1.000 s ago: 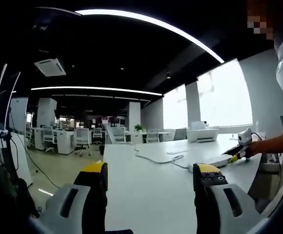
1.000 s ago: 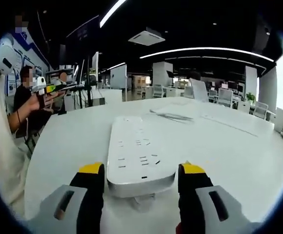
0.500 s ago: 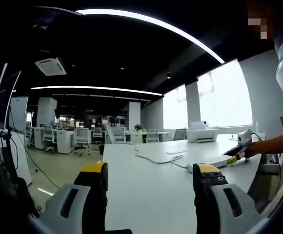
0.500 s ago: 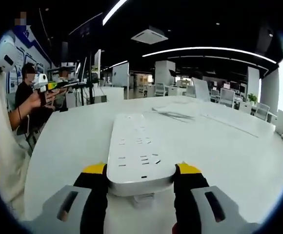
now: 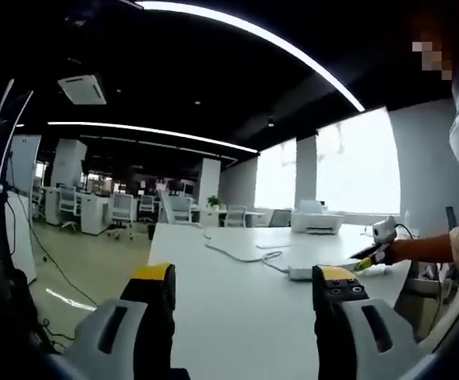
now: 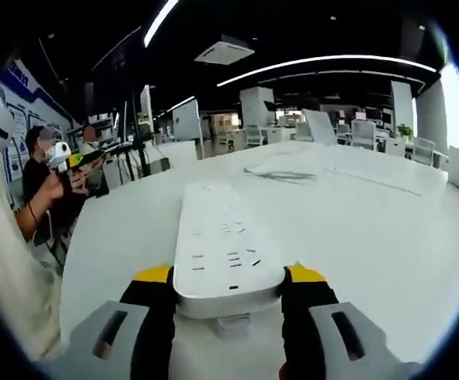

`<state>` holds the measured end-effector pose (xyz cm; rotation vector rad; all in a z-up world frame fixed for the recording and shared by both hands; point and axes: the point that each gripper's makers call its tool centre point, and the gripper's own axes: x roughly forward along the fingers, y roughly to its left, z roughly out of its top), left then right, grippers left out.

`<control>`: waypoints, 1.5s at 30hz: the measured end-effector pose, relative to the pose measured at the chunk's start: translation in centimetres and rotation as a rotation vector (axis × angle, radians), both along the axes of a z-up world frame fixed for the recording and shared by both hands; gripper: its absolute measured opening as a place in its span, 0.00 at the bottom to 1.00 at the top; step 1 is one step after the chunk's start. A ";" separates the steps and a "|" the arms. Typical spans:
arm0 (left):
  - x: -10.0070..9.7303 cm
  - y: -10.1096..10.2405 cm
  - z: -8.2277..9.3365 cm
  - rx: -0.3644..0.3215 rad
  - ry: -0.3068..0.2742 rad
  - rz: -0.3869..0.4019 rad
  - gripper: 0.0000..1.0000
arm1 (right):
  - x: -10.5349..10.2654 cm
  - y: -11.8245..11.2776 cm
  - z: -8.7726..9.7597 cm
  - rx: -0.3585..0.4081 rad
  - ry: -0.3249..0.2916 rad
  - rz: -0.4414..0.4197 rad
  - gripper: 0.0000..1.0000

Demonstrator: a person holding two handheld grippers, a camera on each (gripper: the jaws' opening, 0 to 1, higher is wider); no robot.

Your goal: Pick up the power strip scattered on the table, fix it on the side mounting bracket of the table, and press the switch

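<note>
Right tongs (image 6: 228,286) clamp the near end of the white power strip (image 6: 223,247), yellow-tipped jaws pressed against both its sides, the strip stretching away over the white table (image 6: 372,229). Left tongs (image 5: 245,286) stand open with nothing between them, above the table's near part. White cable (image 5: 249,252) lies farther along the table.
</note>
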<state>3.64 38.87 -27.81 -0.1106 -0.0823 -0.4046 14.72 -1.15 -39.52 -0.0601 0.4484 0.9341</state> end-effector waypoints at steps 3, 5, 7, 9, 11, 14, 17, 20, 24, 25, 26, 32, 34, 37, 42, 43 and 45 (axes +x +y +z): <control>0.2 -0.3 0.0 0.002 0.003 -0.008 0.74 | -0.2 0.1 -0.1 0.030 0.054 -0.015 0.49; 0.3 -0.6 0.1 -0.003 0.003 -0.014 0.74 | -0.3 0.2 -0.1 0.034 0.070 -0.023 0.48; 0.5 -0.8 0.2 -0.006 0.005 -0.019 0.74 | -0.5 0.4 -0.1 0.039 0.093 -0.032 0.48; 0.7 -1.2 0.1 -0.012 0.011 -0.027 0.74 | -0.6 0.5 -0.1 0.039 0.102 -0.038 0.48; 1.0 -1.4 -0.2 -0.025 0.036 -0.025 0.72 | -0.7 0.5 -0.1 0.036 0.108 -0.042 0.48; 1.5 -2.0 -0.6 -0.082 0.075 -0.038 0.73 | -0.9 0.6 0.0 0.047 0.127 -0.052 0.48; 2.0 -2.3 -0.8 -0.111 0.098 -0.041 0.74 | -1.1 0.8 0.0 0.048 0.135 -0.061 0.48; 2.2 -2.6 -1.0 -0.087 0.109 -0.036 0.76 | -1.2 0.9 0.0 0.054 0.148 -0.070 0.48; 2.5 -3.1 -1.0 -0.086 0.120 -0.048 0.75 | -1.4 1.0 0.1 0.061 0.155 -0.076 0.48; 2.6 -3.2 -1.0 -0.087 0.122 -0.050 0.75 | -1.4 1.0 0.1 0.065 0.159 -0.077 0.48; 2.7 -3.3 -1.1 -0.075 0.130 -0.051 0.75 | -1.4 1.0 0.1 0.066 0.161 -0.078 0.48; 3.4 -3.6 -1.4 -0.049 0.153 -0.034 0.74 | -1.5 1.3 0.1 0.085 0.182 -0.087 0.48; 3.6 -3.9 -1.6 -0.078 0.182 -0.046 0.73 | -1.5 1.4 0.2 0.087 0.185 -0.089 0.48; 4.0 -4.4 -1.8 -0.125 0.206 -0.065 0.73 | -1.6 1.5 0.2 0.089 0.189 -0.094 0.48; 4.6 -5.3 -2.2 -0.199 0.240 -0.090 0.74 | -1.8 1.7 0.2 0.094 0.199 -0.103 0.48; 4.7 -5.5 -2.3 -0.204 0.248 -0.095 0.74 | -1.9 1.8 0.2 0.094 0.201 -0.105 0.48; 4.9 -5.9 -2.6 -0.223 0.266 -0.104 0.74 | -1.9 1.8 0.2 0.096 0.204 -0.109 0.48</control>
